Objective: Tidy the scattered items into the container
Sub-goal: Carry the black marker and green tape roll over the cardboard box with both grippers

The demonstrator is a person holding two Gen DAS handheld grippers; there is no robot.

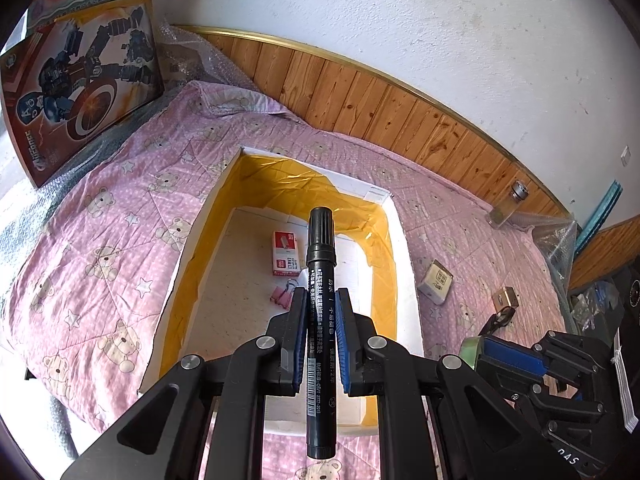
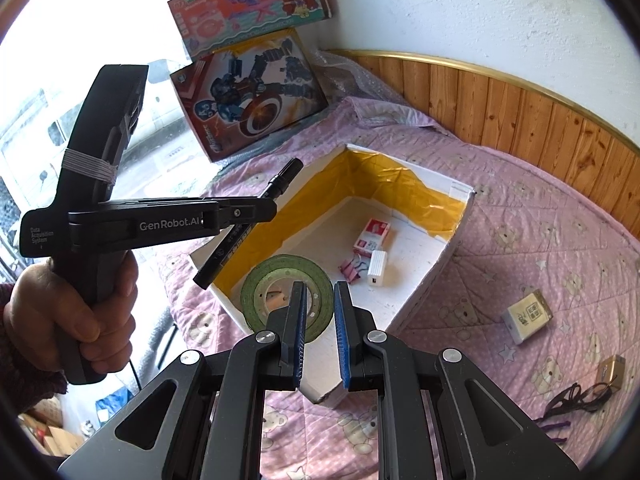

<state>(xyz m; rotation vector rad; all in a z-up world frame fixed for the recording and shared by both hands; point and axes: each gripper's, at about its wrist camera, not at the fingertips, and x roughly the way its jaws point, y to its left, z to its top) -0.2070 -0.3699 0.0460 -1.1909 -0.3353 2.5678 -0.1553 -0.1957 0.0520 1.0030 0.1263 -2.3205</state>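
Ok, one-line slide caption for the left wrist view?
Left gripper holds a black marker above the yellow-lined white box on the pink quilt.

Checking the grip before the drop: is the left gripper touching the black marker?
Touching. In the left wrist view the left gripper has both blue pads pressed against the marker, which hangs above the box.

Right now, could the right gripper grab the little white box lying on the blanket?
Probably not yet. The right gripper is already holding the roll of green tape, so its jaws are full, though nothing blocks the white box on the blanket.
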